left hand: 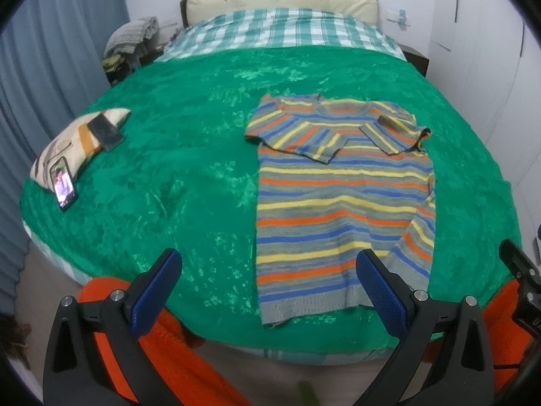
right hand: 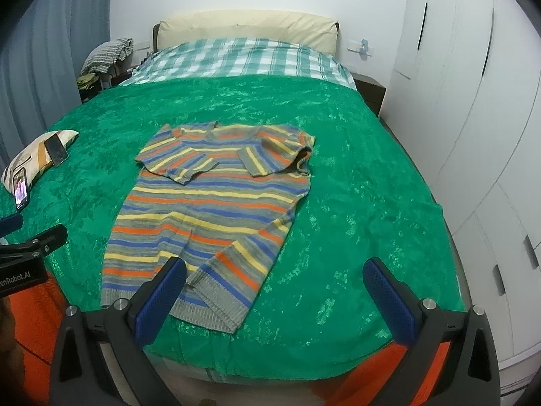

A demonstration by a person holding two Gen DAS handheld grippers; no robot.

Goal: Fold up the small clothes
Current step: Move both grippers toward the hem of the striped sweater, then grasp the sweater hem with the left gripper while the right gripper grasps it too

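A small striped knit sweater (left hand: 341,199), grey with orange, yellow and blue bands, lies flat on the green bedspread (left hand: 189,155). Both sleeves are folded in across its chest and its right side is folded inward. It also shows in the right wrist view (right hand: 209,209). My left gripper (left hand: 268,291) is open and empty, held above the near bed edge by the sweater's hem. My right gripper (right hand: 274,294) is open and empty, over the hem's right corner. The right gripper's body (left hand: 520,280) shows at the left wrist view's right edge.
A patterned pillow (left hand: 67,149) at the bed's left side carries two phones (left hand: 62,182). A checked sheet (left hand: 280,27) and cream headboard are at the far end. White wardrobe doors (right hand: 473,108) stand at the right. Orange fabric (left hand: 175,355) hangs below the near edge.
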